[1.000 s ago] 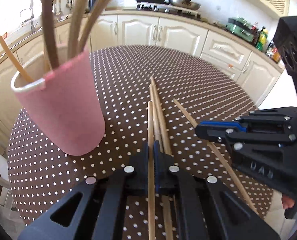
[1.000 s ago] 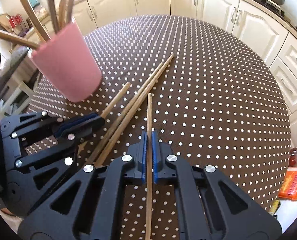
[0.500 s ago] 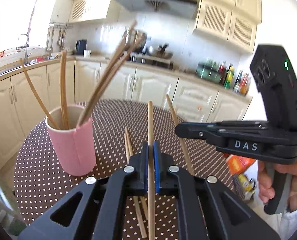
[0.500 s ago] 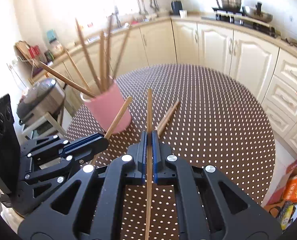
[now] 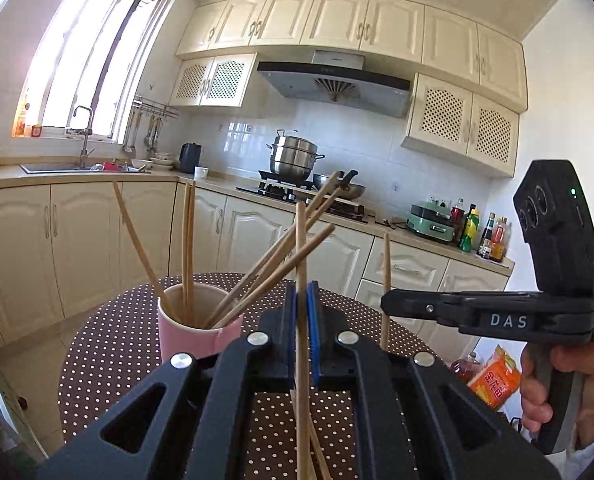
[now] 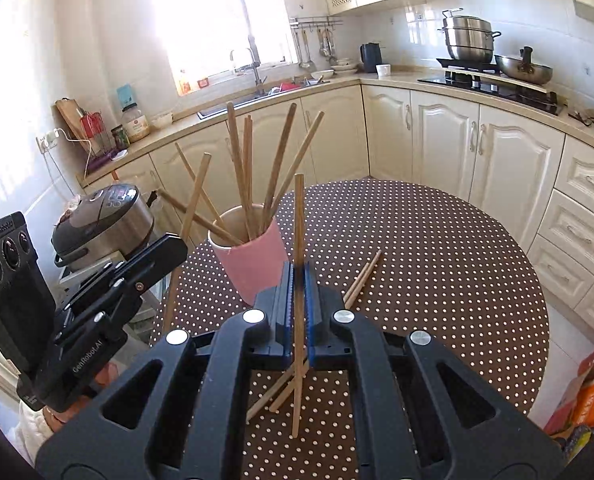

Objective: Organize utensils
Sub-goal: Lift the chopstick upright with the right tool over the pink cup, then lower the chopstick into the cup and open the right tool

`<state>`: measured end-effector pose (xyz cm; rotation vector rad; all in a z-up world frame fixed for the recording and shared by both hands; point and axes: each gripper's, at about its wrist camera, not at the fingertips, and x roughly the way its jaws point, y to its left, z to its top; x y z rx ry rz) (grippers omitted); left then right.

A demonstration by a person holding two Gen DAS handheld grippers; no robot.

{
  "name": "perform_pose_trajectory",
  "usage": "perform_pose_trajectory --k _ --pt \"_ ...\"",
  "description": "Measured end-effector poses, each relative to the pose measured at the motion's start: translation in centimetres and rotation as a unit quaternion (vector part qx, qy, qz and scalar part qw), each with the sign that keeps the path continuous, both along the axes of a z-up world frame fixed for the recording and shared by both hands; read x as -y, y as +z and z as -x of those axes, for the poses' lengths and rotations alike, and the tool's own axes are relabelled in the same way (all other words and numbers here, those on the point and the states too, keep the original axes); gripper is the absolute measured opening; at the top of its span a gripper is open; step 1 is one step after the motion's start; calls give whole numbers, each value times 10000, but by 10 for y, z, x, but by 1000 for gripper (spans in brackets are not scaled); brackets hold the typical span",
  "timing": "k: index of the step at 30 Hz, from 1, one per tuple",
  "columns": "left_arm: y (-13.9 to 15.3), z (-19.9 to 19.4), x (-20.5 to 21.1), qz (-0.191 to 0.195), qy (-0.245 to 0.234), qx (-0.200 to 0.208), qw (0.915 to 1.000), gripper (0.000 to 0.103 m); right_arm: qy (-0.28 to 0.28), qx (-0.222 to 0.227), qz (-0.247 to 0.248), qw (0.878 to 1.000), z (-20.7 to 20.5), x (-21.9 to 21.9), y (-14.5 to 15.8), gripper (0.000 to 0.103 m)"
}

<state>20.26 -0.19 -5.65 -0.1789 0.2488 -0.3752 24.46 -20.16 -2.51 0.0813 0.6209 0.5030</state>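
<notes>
Left wrist view shows the left gripper (image 5: 301,316) closed on one thin wooden chopstick (image 5: 301,264), which stands almost upright between the blue ribbed pads. The right gripper (image 6: 298,300) is also closed on a round wooden stick (image 6: 298,240), held upright in the same way. A pink cup (image 6: 253,264) with a smooth matte wall and a pale inside stands on the round tabletop (image 6: 437,264), which has a brown cloth with small white dots. Several long wooden chopsticks (image 6: 241,168) lean out of the cup in different directions. Two more chopsticks (image 6: 363,276) lie flat on the cloth just beside the cup, touching each other.
</notes>
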Motion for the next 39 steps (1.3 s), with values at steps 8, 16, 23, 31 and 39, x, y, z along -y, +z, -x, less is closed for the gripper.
perform_pose_trajectory --k 8,16,23,31,39 --pt "2 5 -14 266 -78 78 9996 6 45 83 -21 10000 -4 -10 2 6" --pt "-6 2 7 283 -552 53 9981 6 105 129 -165 9997 -1 -11 5 6" --pt "-5 3 23 -26 -883 176 9959 6 375 4 -28 9993 -13 -18 4 6" --pt "-10 -6 30 -307 -922 89 9952 6 614 198 112 9979 -6 -29 8 6" --pt "2 4 20 -434 -553 550 9960 6 587 340 116 9976 -5 -31 14 6"
